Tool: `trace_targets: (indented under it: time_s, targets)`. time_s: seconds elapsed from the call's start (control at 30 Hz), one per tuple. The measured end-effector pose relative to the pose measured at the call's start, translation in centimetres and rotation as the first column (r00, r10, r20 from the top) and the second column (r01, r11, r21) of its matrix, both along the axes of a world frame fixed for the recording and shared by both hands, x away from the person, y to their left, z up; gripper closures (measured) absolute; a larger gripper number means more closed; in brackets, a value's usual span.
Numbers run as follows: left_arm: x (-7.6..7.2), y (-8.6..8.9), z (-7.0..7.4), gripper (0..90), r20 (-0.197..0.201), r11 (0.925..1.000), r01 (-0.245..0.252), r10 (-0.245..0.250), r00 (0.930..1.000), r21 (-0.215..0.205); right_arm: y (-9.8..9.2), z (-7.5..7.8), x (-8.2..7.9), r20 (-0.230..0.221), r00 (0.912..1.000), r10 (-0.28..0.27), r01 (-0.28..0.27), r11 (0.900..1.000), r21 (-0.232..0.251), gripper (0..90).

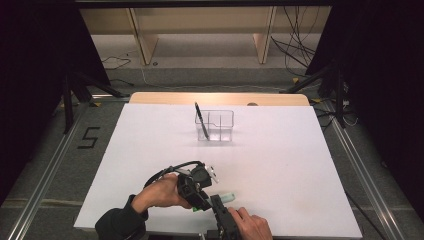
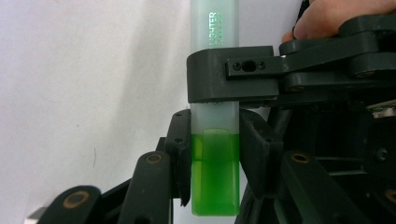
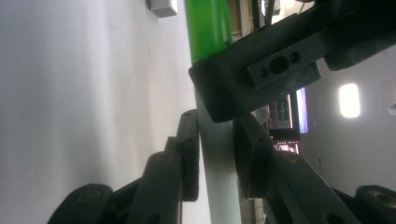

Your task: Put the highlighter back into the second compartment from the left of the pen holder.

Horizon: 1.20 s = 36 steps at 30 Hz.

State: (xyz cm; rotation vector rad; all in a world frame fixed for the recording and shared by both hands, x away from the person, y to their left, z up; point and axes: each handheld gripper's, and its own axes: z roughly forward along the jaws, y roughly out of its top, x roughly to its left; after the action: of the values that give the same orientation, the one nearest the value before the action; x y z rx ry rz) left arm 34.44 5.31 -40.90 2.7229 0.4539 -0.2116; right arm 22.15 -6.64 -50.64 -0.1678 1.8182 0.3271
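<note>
Highlighter [image 2: 215, 154], pale barrel with green cap, sits low centre of the high view, just off the white worktop [image 1: 280, 165] between both tools. In the left gripper view the green cap end is clamped between the jaws of the left hand-held gripper [image 2: 215, 163], pads pressing on both sides. The right hand-held gripper [image 3: 216, 158] has its jaws on the pale barrel in the right gripper view; the left pad looks to be touching, the right pad close against it, so I read it as clamped on the barrel, but contact on that side is hard to confirm.

Looks like a cap pull: cap in one tool, barrel in the other.

Risks from here:
- The two grips sit very near each other, with the left tool's jaw crossing right above the right tool's pads [image 3: 254, 163]. Pulling apart at an angle could knock jaw on jaw and twist the highlighter out.
- The barrel is smooth plastic; if the right grip is light, it may slide through instead of the cap coming free.
- A stuck cap could let go suddenly, so a hand may jerk and the barrel or cap drop to the worktop and roll.
- Pulling off-axis could bend the highlighter at the cap joint or rotate it in the pads.

Farther off, upper centre of the high view, a clear holder [image 1: 215, 126] stands with a pen [image 1: 202, 121] leaning in it, well apart from the hands, so no collision risk there now.
</note>
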Motion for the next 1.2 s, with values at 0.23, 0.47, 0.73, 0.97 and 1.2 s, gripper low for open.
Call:
trace_targets:
  time_s: [0.23,0.47,0.73,0.97,1.2]
  targets:
    - [0.1,0.1,-0.2,66.1,-0.019,1.0,-0.003,0.003,0.9998,0.003,0.1,-0.4,-0.1,0.019,0.9998,0.01,-0.009,1.0,-0.026,77.1]
    - [0.5,0.5,0.0,55.2,-0.026,0.9996,-0.024,0.023,0.9994,-0.013,-0.1,-0.2,0.0,0.013,0.9999,0.0,0.0,1.0,-0.012,77.2]
    - [0.8,1.6,1.0,40.4,-0.009,0.9981,-0.046,0.046,0.9989,-0.042,-0.3,-0.2,0.1,0.012,0.9999,-0.003,0.003,1.0,-0.005,77.3]
    - [1.0,2.4,1.7,33.5,0.018,0.9936,-0.085,0.086,0.9961,-0.074,-0.7,0.0,0.3,0.017,0.9999,0.001,-0.001,1.0,0.004,77.2]
    - [1.5,3.1,2.1,29.9,0.051,0.985,-0.137,0.143,0.9884,-0.105,-1.0,0.2,0.3,0.005,1.0,-0.004,0.004,1.0,0.014,77.2]
